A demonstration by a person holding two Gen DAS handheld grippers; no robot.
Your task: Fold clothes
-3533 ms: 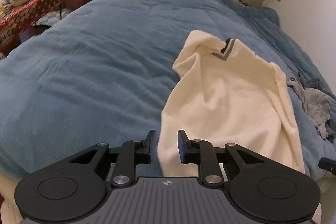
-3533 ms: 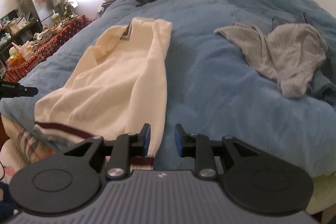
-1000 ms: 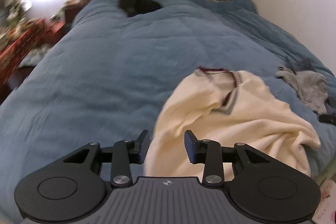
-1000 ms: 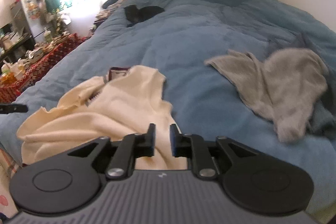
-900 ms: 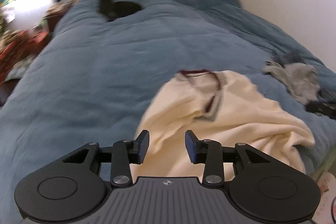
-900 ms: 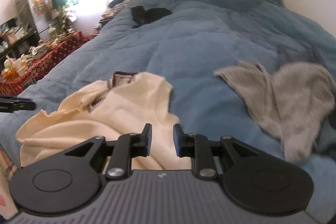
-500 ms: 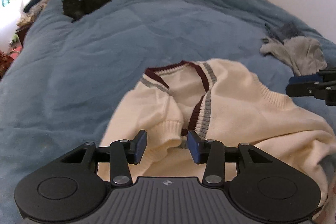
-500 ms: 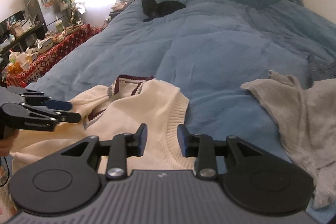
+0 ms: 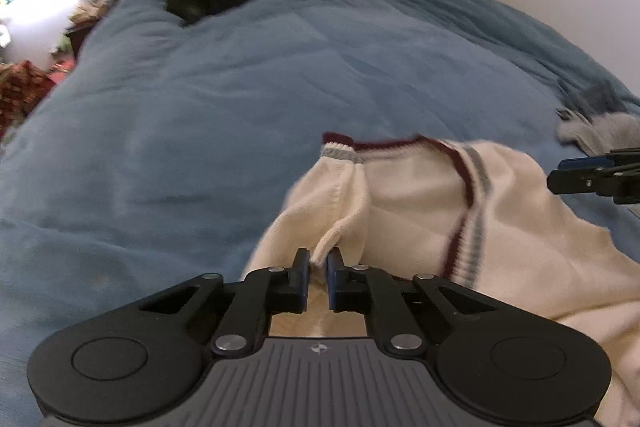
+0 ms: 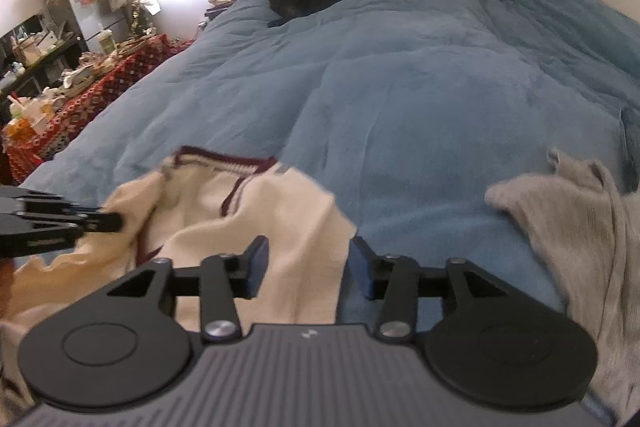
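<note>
Sweater [image 9: 420, 203], cream knit with a striped V-neck, lies rumpled on the bed [image 9: 280, 67] near its front edge. Your left claw [image 9: 317, 265] is closing on a ribbed fold by the shoulder, and the knit sits pinched between its pads. Your right claw [image 10: 308, 261] is opening over the other shoulder, with cloth under it but nothing gripped. Expect soft, limp, stretchy fabric that sags and drags on the duvet; take thick ribbed edges at both shoulders, not loose single layers.
</note>
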